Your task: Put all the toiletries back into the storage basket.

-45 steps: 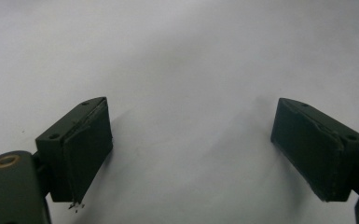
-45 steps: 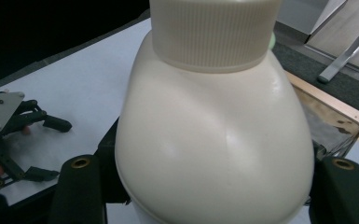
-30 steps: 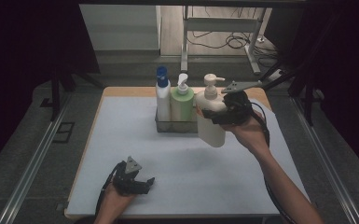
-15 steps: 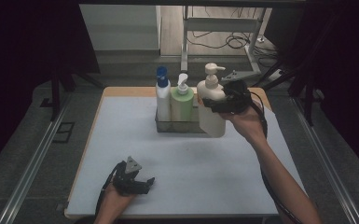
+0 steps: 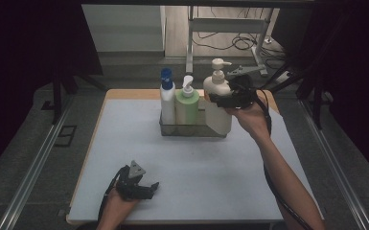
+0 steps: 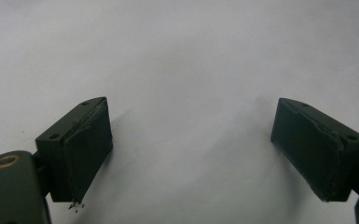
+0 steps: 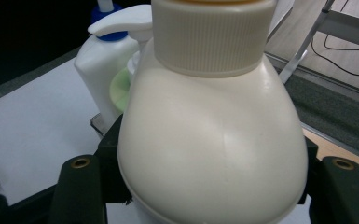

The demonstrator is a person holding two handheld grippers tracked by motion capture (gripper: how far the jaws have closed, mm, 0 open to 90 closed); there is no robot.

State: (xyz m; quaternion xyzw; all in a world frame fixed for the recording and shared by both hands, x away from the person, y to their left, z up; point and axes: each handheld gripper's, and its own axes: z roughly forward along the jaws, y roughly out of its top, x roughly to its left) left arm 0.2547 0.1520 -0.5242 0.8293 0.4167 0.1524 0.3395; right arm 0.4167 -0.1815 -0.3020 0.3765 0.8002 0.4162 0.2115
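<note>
A cream pump bottle (image 5: pixel 218 120) hangs upright at the right end of a metal tray (image 5: pixel 191 130), with my right gripper (image 5: pixel 226 99) shut on its upper body. In the right gripper view the cream bottle (image 7: pixel 210 140) bulges between the two black jaws. Side by side in the tray stand a white bottle with a blue cap (image 5: pixel 167 103) and a green pump bottle (image 5: pixel 187 108). I cannot tell whether the cream bottle's base is inside the tray. My left gripper (image 5: pixel 146 188) rests near the table's front left edge, and the left gripper (image 6: pixel 191 154) stands open over bare white tabletop.
The white table top (image 5: pixel 124 143) ends in a wooden edge (image 5: pixel 124 94) behind the tray. Beyond it are a metal stand (image 5: pixel 220 24) and cables (image 5: pixel 242 40) on the floor. Rails (image 5: pixel 33 177) run along both sides of the table.
My right gripper has carried the cream bottle up and farther back, to the right end of the tray. The left gripper has not moved.
</note>
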